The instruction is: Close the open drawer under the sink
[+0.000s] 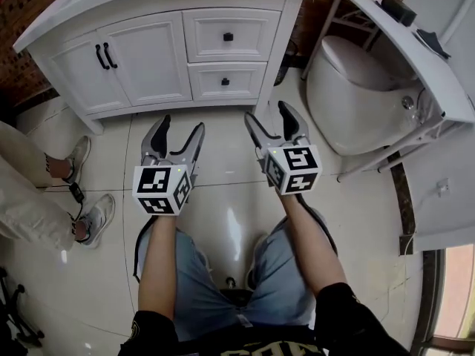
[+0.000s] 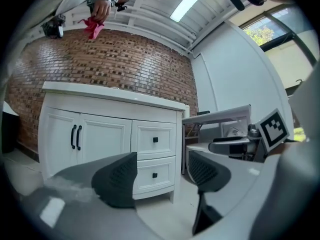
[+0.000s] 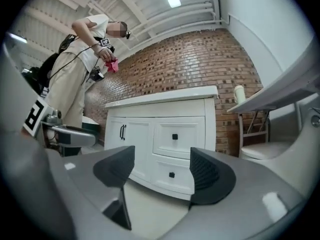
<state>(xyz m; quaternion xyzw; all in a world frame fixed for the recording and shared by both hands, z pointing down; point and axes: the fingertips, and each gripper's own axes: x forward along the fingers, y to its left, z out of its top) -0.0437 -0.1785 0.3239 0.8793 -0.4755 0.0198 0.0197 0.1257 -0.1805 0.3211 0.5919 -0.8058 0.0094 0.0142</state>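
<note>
A pale tiled floor (image 1: 223, 199) is running up to a brick wall (image 1: 30, 6) in the head view, with a white cabinet (image 1: 283, 35) standing across the top of the frame and one toilet (image 1: 356, 95) sitting at the upper right. The cabinet is showing two doors (image 1: 145, 58) at the left and two drawers at the right, the upper drawer (image 1: 230, 34) and the lower drawer (image 1: 225, 81). Both are lying flush with the front, so no drawer is standing open and the closing step is looking done. The left gripper (image 1: 182, 128) and right gripper (image 1: 269, 113), two in all, are hovering over the floor at mid-frame, well apart from the cabinet. A bystander (image 1: 30, 191) is standing at the left edge. In the left gripper view the jaws are standing wide apart with nothing between them, both drawers showing shut beyond. In the right gripper view the jaws are likewise gaping and empty. The next move is probably calling only for a check that both fronts are seated.
</note>
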